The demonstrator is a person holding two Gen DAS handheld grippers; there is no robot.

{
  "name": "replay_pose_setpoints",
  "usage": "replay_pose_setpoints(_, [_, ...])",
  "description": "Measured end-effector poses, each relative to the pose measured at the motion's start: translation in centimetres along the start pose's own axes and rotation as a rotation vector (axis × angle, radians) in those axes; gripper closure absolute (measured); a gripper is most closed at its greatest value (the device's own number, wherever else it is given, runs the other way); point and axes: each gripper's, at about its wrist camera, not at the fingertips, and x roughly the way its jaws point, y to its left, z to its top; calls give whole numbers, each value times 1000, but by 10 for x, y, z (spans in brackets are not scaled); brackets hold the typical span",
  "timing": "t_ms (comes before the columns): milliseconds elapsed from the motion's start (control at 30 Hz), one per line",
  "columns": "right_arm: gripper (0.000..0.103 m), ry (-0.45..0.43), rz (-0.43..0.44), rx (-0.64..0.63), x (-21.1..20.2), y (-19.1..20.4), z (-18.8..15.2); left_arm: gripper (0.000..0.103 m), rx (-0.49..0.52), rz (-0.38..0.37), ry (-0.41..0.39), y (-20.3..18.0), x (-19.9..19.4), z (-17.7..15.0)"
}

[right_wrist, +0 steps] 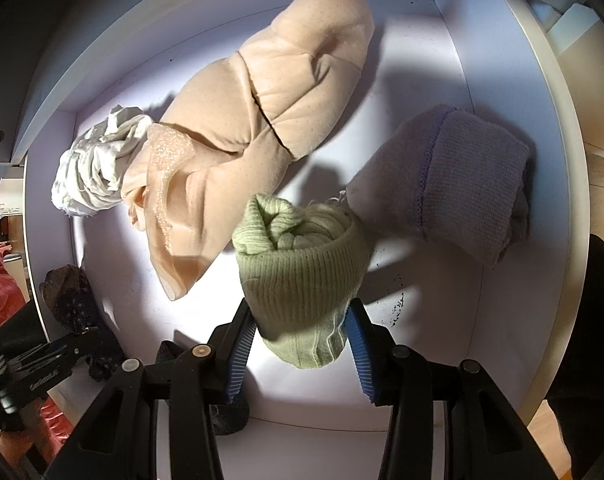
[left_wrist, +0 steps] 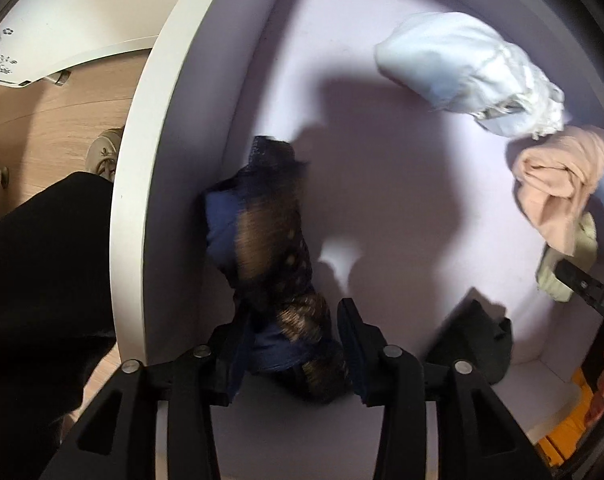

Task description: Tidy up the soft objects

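I look down into a white drawer (left_wrist: pixel 174 160) with a pale lilac floor (right_wrist: pixel 422 340). A dark blue roll with a brown pattern (left_wrist: pixel 270 248) lies against the drawer's left wall, its near end between the fingers of my left gripper (left_wrist: pixel 294 312). The jaws stand slightly apart around it, and a thin gap shows at the right pad. My right gripper (right_wrist: pixel 300 308) is shut on a rolled green knit sock (right_wrist: pixel 298 264), blue pads pressing both its sides. In the right wrist view the dark blue roll (right_wrist: pixel 74 300) shows at the left edge.
A pink folded garment (right_wrist: pixel 262 120), a crumpled white cloth (right_wrist: pixel 98 164) and a lilac knit roll (right_wrist: pixel 454 184) lie in the drawer. A small black item (left_wrist: pixel 478 340) sits near its front. Wooden floor (left_wrist: pixel 62 120) and a shoe (left_wrist: pixel 102 152) lie outside to the left.
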Motion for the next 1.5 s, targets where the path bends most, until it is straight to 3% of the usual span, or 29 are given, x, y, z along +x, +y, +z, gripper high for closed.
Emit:
replay_pose_setpoints(100, [57, 0, 0, 0, 1, 0, 0, 58, -22, -9, -10, 2, 5, 1])
replay_pose_setpoints(200, [57, -1, -7, -7, 0, 1, -1, 59, 37, -31, -46, -8, 4, 0])
replay_pose_setpoints(267, [57, -2, -8, -10, 0, 2, -2, 66, 89, -16, -60, -15, 1, -2])
replay_pose_setpoints(400, [59, -2, -5, -2, -1, 2, -4, 71, 149, -68, -92, -27, -4, -8])
replay_pose_setpoints(800, [61, -3, 32, 75, -19, -15, -19, 71, 177, -51, -112, -34, -2, -5])
replay_pose_setpoints(1000, [61, -23, 95, 93, -48, -14, -34, 71, 151, -82, -101, -27, 3, 8])
replay_pose_setpoints(1200, [61, -30, 211, 56, -90, -2, -54, 70, 157, -78, -97, -19, -1, 8])
replay_pose_setpoints(1500, [61, -114, 321, -60, -180, 20, -82, 70, 148, -79, -94, -15, -4, 12])
